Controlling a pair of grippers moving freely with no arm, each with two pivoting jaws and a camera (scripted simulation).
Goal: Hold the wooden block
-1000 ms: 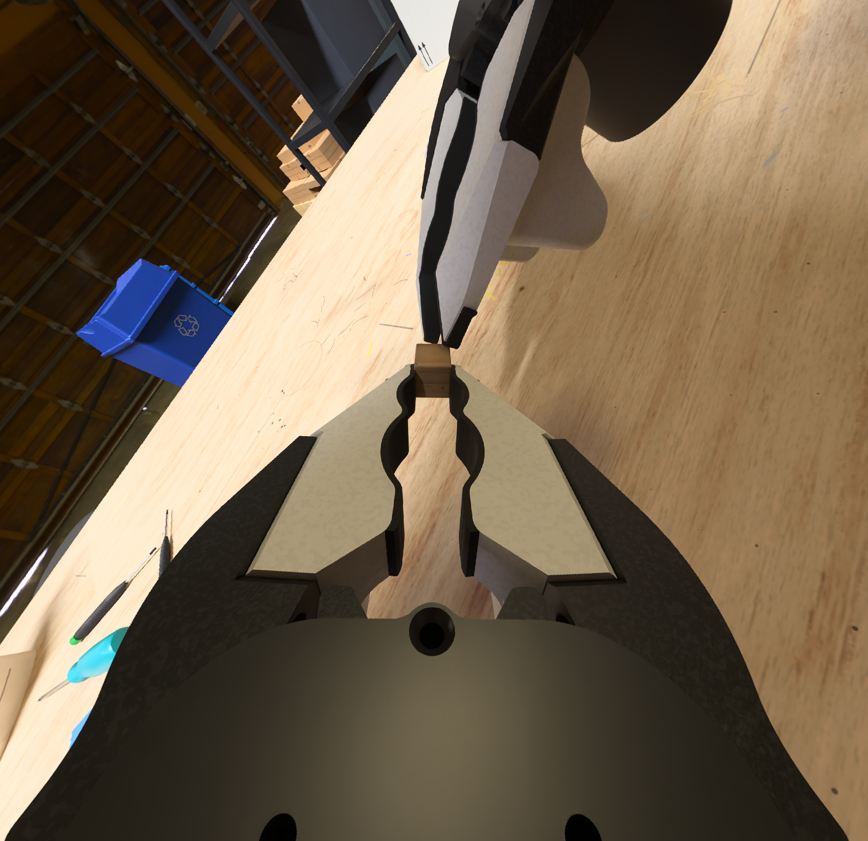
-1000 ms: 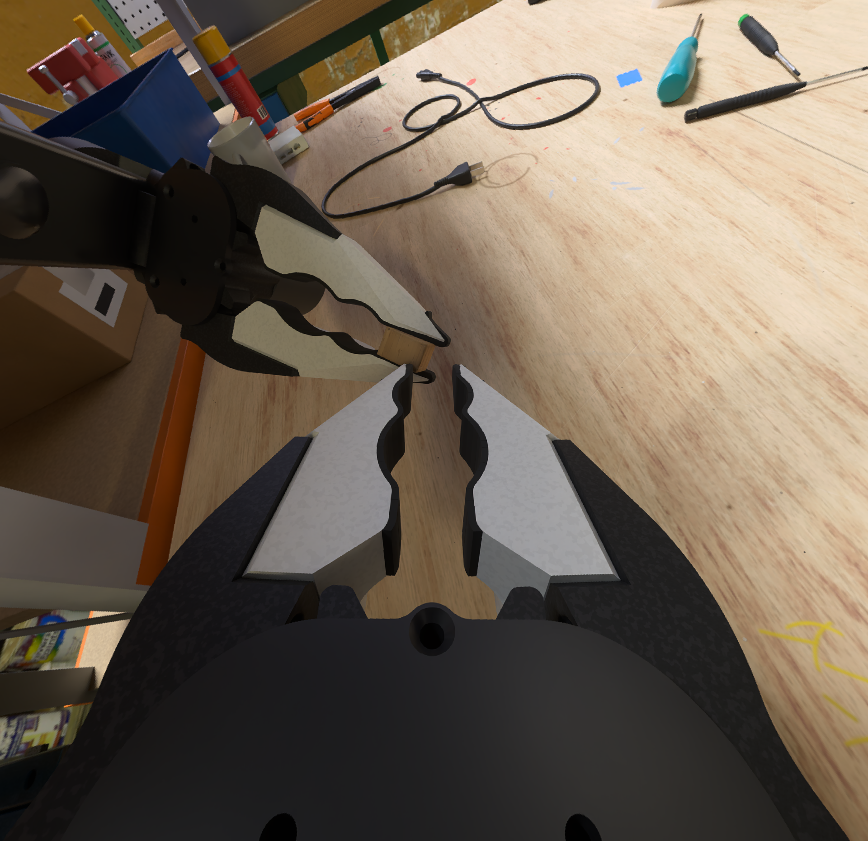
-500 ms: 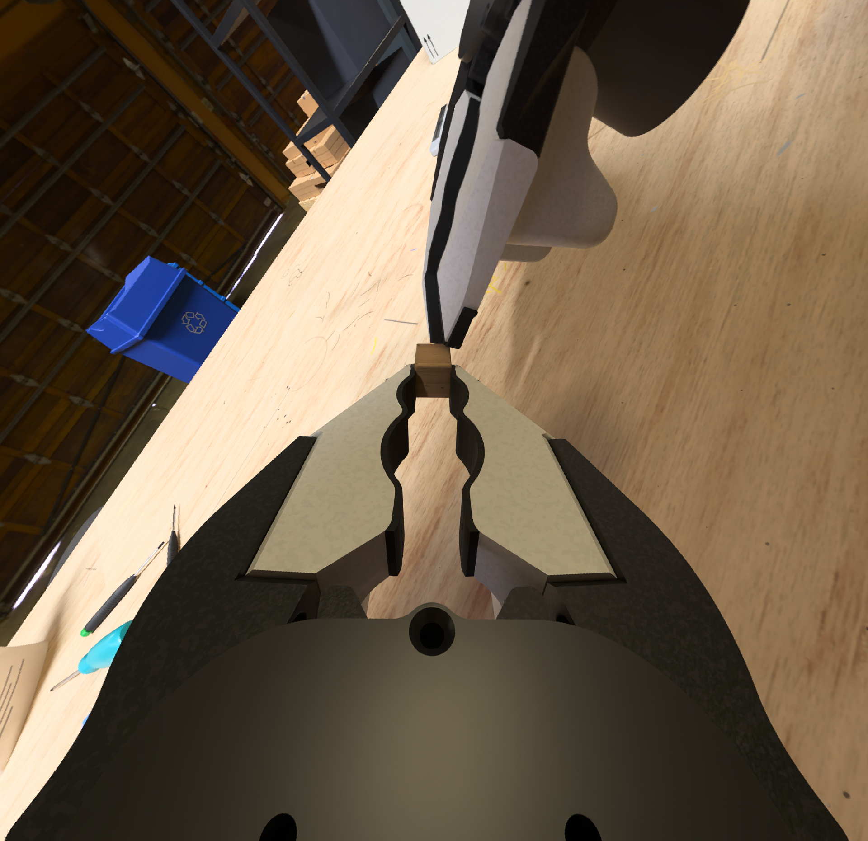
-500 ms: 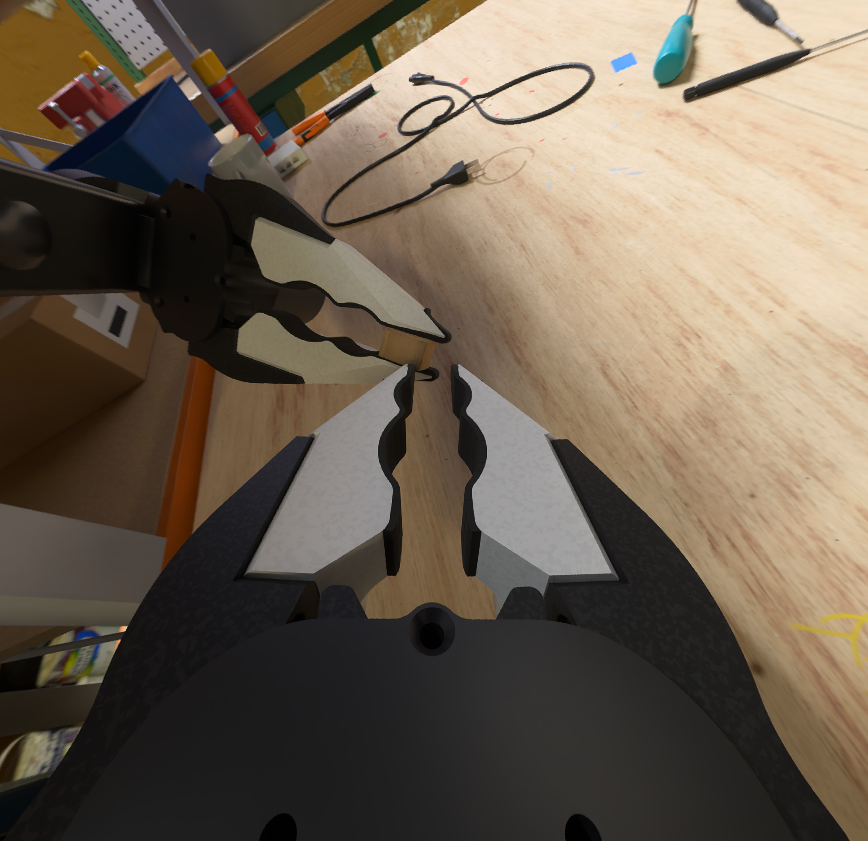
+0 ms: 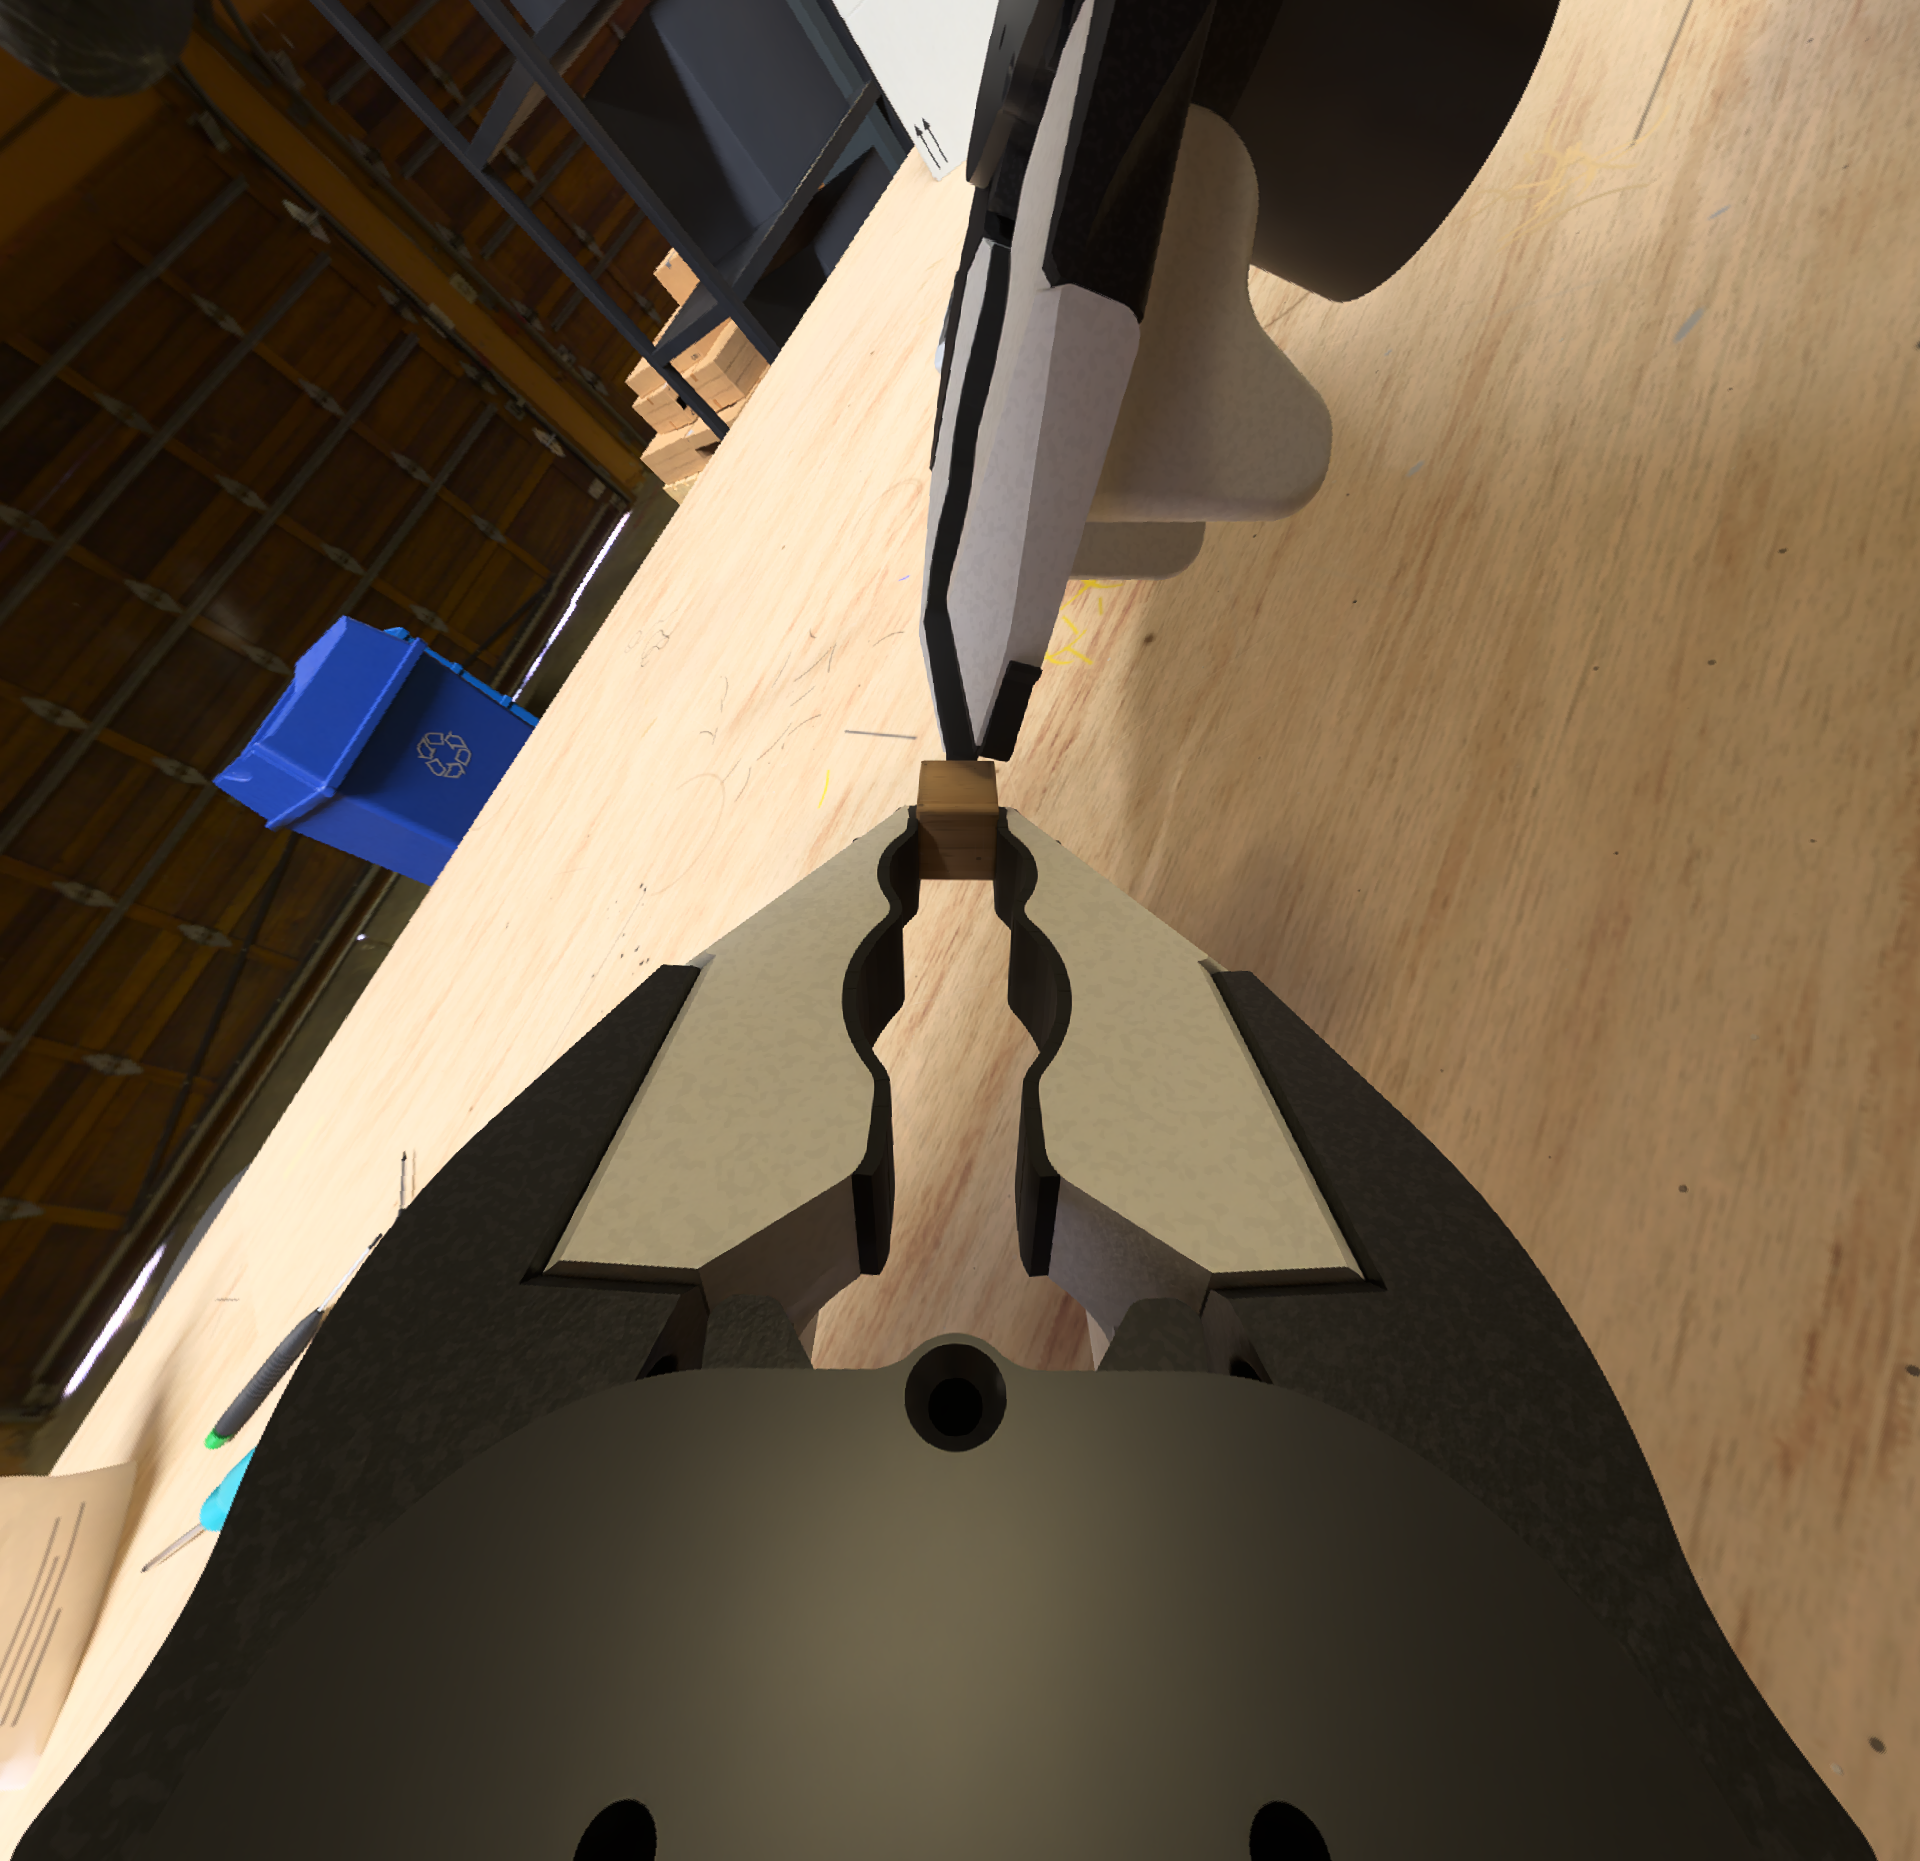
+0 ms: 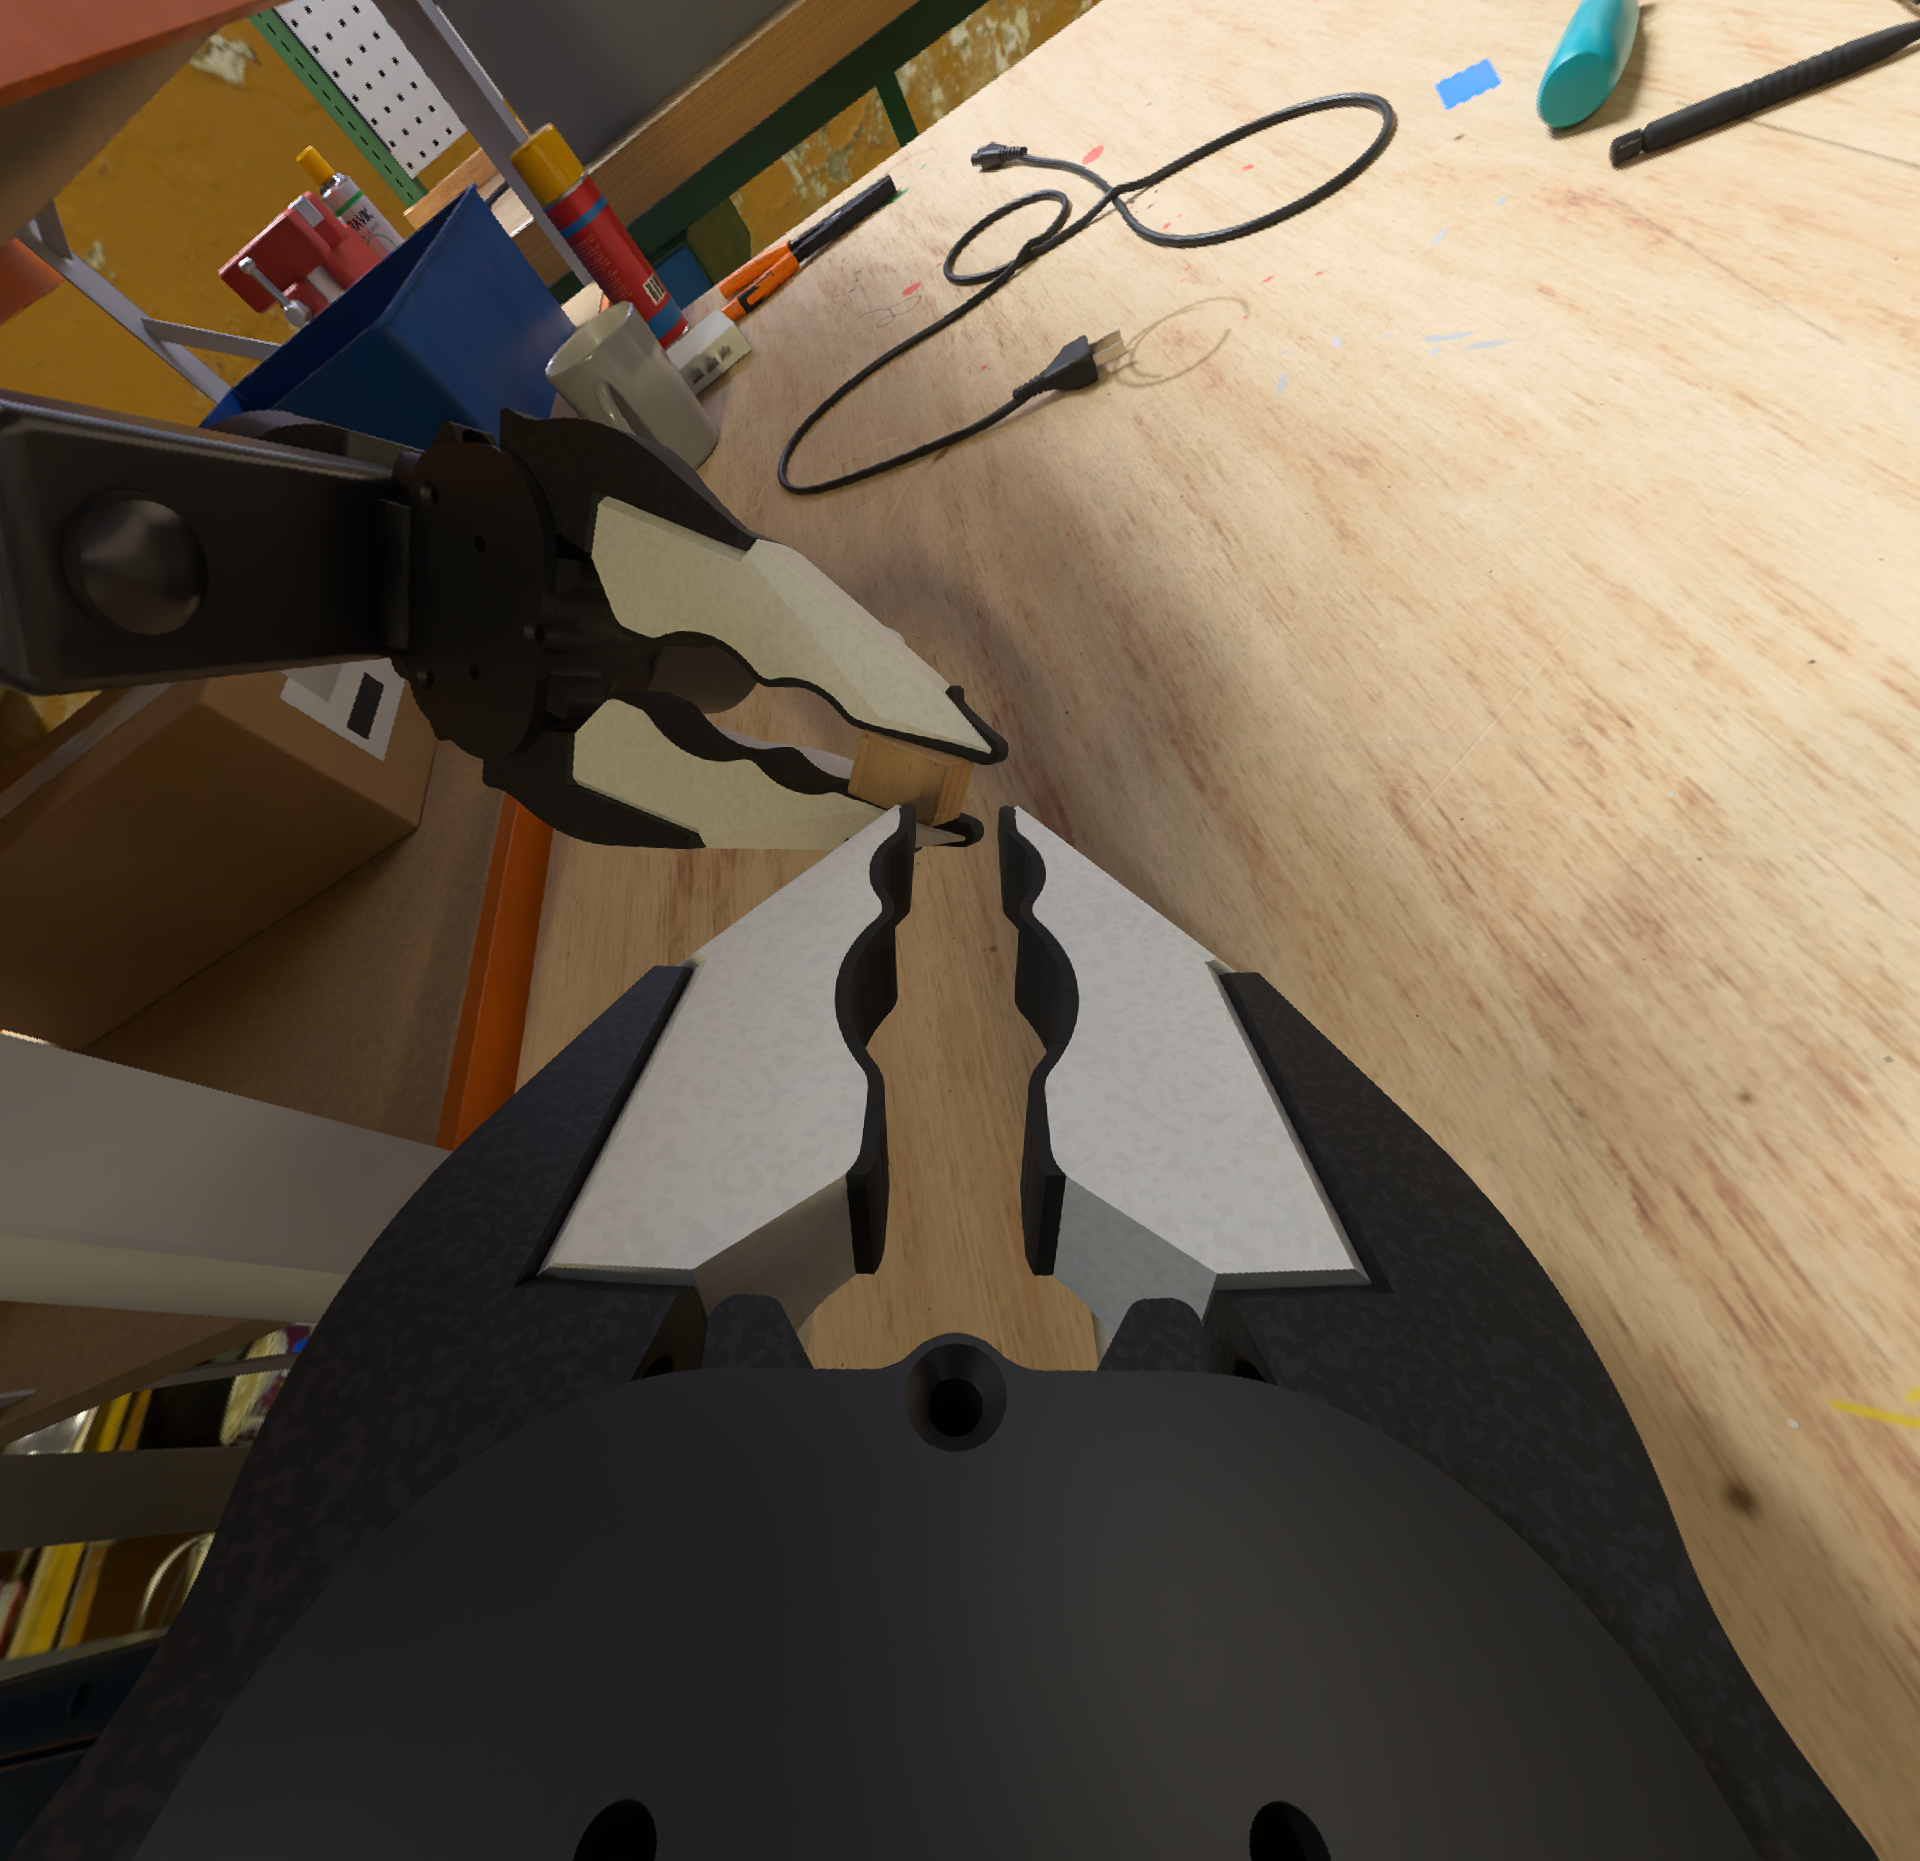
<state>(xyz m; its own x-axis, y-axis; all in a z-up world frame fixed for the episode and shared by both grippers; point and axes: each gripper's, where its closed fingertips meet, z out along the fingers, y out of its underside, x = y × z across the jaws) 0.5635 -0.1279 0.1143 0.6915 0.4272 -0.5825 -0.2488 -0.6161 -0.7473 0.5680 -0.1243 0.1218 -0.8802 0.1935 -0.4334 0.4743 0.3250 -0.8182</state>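
Observation:
A small wooden block [image 5: 956, 835] is clamped between the fingertips of my left gripper [image 5: 956, 824], which holds it above the plywood table [image 5: 1455, 876]. In the right wrist view the left gripper [image 6: 971, 788] comes in from the left with the block [image 6: 902, 772] between its tips. My right gripper [image 6: 956, 824] has a narrow gap between its fingers with nothing in it. Its tips sit right beside the block, the left finger just under it. In the left wrist view the right gripper [image 5: 977, 741] hangs edge-on just beyond the block.
A black power cord [image 6: 1091, 253], a teal screwdriver [image 6: 1590, 45] and a black tool [image 6: 1766, 97] lie farther along the table. A mug [image 6: 623, 388], a spray can [image 6: 603, 242] and a dark blue bin [image 6: 416, 336] stand at its edge. A cardboard box [image 6: 208, 824] sits lower left. A blue recycling bin [image 5: 384, 751] stands beyond the table.
Both grippers have drifted slightly together over the table, so the background has shifted. The left gripper still clamps the block. The right gripper's fingers keep the same gap beside it.

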